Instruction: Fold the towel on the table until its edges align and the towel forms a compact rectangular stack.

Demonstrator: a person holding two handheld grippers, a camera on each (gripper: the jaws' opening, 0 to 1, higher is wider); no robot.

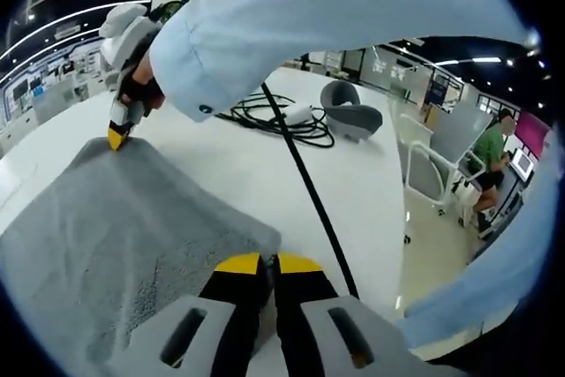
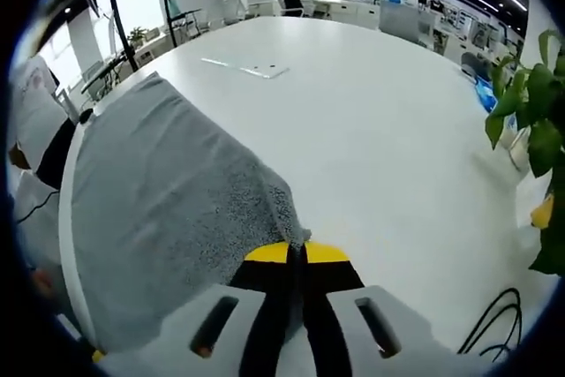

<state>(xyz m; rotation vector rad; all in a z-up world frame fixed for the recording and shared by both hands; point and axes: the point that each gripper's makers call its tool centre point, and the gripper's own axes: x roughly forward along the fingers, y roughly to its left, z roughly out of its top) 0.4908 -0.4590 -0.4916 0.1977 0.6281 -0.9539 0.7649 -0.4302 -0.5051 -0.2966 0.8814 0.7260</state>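
A grey towel (image 1: 124, 236) lies spread on the white table (image 1: 265, 165). At the bottom of the left gripper view, my left gripper (image 1: 269, 264) has its yellow-tipped jaws shut on the towel's near corner. My right gripper (image 1: 117, 135) comes in at the upper left of that view, held by a hand in a light blue sleeve (image 1: 335, 15), its tips on the towel's far corner. In the right gripper view the towel (image 2: 168, 200) stretches away to the left. There my right gripper (image 2: 297, 253) is shut on a towel corner.
A coiled black cable (image 1: 282, 119) and a grey curved object (image 1: 351, 112) lie at the table's far side. One black cable (image 1: 313, 200) runs beside the towel. A flat white item (image 2: 256, 70) rests farther off, and a green plant (image 2: 530, 103) stands past the table edge.
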